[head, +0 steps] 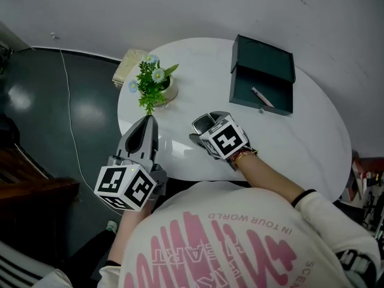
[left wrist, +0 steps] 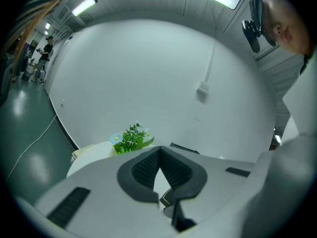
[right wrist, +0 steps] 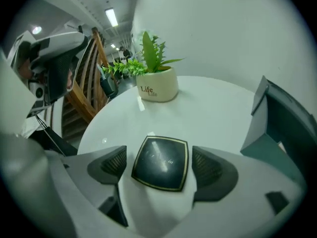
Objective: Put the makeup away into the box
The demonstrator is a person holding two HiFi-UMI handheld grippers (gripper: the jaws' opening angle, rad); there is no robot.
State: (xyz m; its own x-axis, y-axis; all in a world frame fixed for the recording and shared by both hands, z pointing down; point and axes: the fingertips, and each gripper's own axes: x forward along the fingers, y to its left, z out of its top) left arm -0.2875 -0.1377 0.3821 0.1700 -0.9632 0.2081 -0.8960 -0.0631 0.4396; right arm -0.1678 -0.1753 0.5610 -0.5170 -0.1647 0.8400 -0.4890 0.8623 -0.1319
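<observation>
White round table (head: 306,143), right gripper (right wrist: 159,170) with jaws wide apart either side of a dark square compact (head: 202,123), pads off it, left gripper (left wrist: 159,151) pinched together, empty, open green box (head: 262,74) at the compact's two o'clock, potted flowers (head: 153,84) at ten

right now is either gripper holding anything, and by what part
Nothing is held. The right gripper has its fingers apart either side of the compact, not pressing it; the left gripper is shut, empty.
</observation>
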